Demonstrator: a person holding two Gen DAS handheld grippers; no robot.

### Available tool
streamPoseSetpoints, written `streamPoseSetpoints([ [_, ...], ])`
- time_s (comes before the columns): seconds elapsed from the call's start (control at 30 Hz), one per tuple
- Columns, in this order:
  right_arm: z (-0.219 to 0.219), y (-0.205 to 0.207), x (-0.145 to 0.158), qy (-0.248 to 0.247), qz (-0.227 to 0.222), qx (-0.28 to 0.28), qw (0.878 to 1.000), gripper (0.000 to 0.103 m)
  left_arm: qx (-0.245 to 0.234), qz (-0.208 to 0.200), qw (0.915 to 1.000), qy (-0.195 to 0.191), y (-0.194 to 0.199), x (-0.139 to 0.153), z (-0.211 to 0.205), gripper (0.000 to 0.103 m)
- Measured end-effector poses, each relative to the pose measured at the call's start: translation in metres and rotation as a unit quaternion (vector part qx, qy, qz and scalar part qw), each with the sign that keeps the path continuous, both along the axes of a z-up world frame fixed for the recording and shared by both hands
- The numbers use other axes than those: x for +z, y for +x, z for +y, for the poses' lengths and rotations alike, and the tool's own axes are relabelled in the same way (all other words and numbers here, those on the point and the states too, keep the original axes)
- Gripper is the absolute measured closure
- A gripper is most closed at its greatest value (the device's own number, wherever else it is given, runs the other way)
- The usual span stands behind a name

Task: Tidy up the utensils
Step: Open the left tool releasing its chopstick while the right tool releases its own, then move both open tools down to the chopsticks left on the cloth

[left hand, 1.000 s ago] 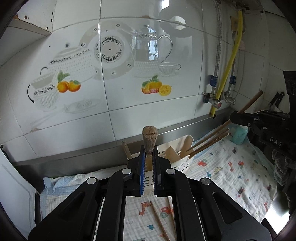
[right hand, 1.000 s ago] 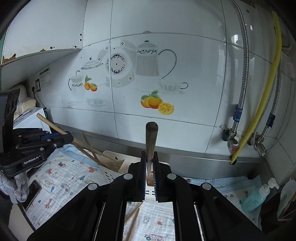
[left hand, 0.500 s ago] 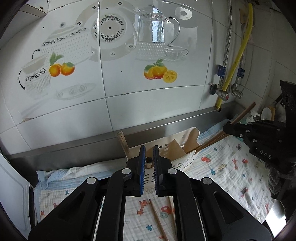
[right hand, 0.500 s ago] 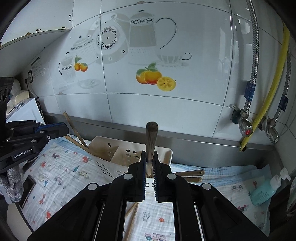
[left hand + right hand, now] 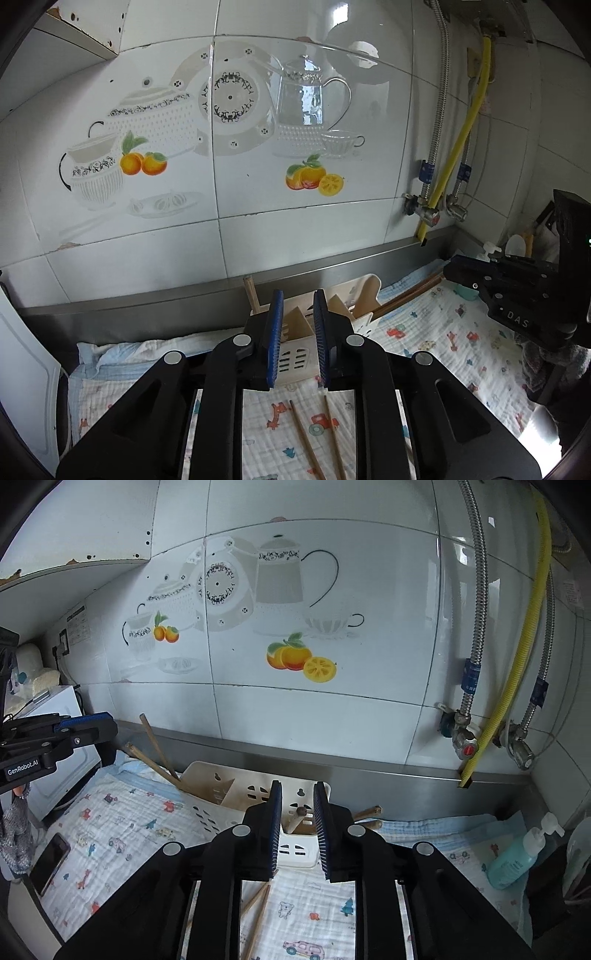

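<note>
A cream slotted utensil holder [image 5: 295,356] [image 5: 236,794] lies on the patterned cloth against the steel backsplash, with wooden utensils in it. My left gripper [image 5: 298,306] hovers just in front of it; its jaws are opening and nothing is between them. My right gripper [image 5: 298,790] faces the holder's other end, jaws opening too. The dark-tipped wooden handle [image 5: 295,818] it framed now rests in the holder, free of the pads. Two loose chopsticks [image 5: 306,435] [image 5: 258,904] lie on the cloth below the grippers.
Long wooden handles [image 5: 155,746] stick out of the holder to the left, and stick ends [image 5: 365,814] to the right. A phone [image 5: 48,864] lies at the cloth's left edge, a teal soap bottle [image 5: 513,860] at the right. Valves and hoses [image 5: 465,738] hang on the tiled wall.
Both grippers were shut on upright wooden handles. Both handles sank into the holder, and the jaws have since parted off them. The left view has tilted back up.
</note>
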State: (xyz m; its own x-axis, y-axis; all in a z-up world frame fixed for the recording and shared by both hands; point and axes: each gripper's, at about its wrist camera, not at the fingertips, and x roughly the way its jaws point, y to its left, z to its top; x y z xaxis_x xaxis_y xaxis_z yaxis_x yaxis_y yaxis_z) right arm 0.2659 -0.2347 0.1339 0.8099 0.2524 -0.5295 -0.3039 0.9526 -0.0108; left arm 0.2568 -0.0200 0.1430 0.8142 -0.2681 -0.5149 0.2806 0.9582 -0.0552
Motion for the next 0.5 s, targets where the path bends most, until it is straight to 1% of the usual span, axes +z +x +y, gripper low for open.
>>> streamPoseSetpoints([
  [0.07,0.000,-0.014,0.001,0.001,-0.006,0.003,1.000,0.081,-0.002,-0.003,1.0000,-0.007,-0.012,0.001,0.002,0.086],
  [0.13,0.000,-0.029,0.000,0.004,-0.011,0.006,1.000,0.080,-0.001,-0.006,0.9999,-0.013,-0.024,-0.001,0.006,0.078],
  [0.17,0.001,-0.035,-0.002,0.004,-0.013,0.006,1.000,0.079,0.001,-0.007,0.9999,-0.014,-0.031,-0.002,0.007,0.070],
  [0.2,0.002,-0.042,-0.003,0.004,-0.015,0.007,1.000,0.078,0.002,-0.009,0.9999,-0.013,-0.038,-0.005,0.008,0.069],
  [0.27,0.002,-0.057,-0.008,0.009,-0.016,0.010,1.000,0.078,0.001,-0.009,0.9999,-0.012,-0.049,-0.011,0.009,0.069],
  [0.37,0.004,-0.077,-0.018,0.013,-0.015,0.010,1.000,0.078,0.001,0.000,0.9998,-0.021,-0.064,-0.025,0.014,0.069],
  [0.5,0.007,-0.100,-0.037,0.008,-0.009,0.007,1.000,0.078,0.009,0.016,0.9997,-0.018,-0.083,-0.052,0.018,0.069],
])
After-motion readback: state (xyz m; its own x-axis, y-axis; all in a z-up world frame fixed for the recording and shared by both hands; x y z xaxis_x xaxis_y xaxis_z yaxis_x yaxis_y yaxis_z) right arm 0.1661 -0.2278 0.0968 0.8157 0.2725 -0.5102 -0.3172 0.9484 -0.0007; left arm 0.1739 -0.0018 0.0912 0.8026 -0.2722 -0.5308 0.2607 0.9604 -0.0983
